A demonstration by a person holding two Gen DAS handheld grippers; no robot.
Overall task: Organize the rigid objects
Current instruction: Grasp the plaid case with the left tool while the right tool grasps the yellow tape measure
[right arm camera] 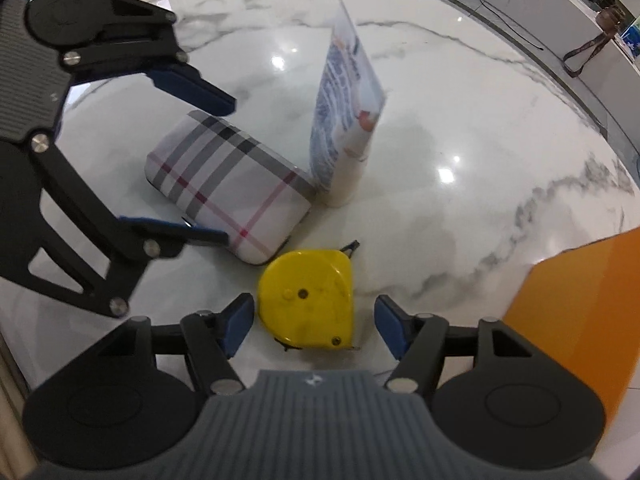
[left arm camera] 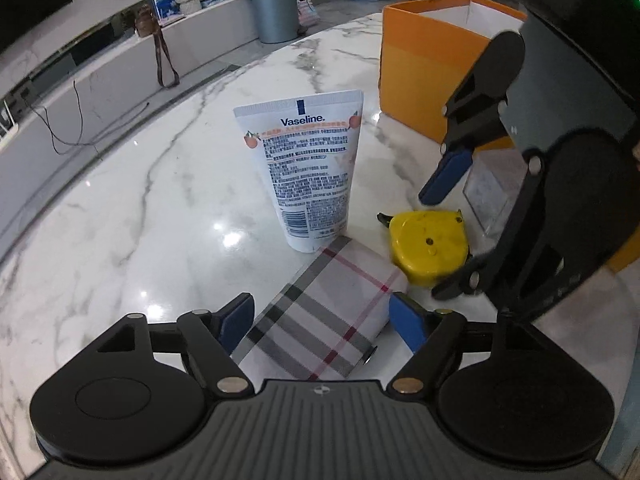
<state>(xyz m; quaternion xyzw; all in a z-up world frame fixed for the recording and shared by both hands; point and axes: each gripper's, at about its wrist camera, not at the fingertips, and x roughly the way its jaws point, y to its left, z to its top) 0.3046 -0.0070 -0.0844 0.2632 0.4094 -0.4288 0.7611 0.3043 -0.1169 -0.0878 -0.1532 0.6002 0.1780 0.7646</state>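
Observation:
A plaid hard case [left arm camera: 320, 312] lies flat on the marble table between the blue pads of my left gripper [left arm camera: 322, 322], which is open around its near end. In the right wrist view the case [right arm camera: 228, 182] sits with the left gripper [right arm camera: 212, 168] straddling it. A yellow tape measure [right arm camera: 310, 298] lies between the open fingers of my right gripper [right arm camera: 314, 328]; in the left wrist view the tape measure [left arm camera: 430, 246] sits under the right gripper [left arm camera: 444, 236]. A white Vaseline tube [left arm camera: 306, 168] stands upright on its cap behind the case, and shows in the right wrist view [right arm camera: 346, 136].
An orange open box [left arm camera: 424, 76] stands at the table's back right; its wall shows in the right wrist view [right arm camera: 580, 312]. A clear plastic box [left arm camera: 490, 196] sits in front of it. Marble table [left arm camera: 160, 208] curves to an edge at left.

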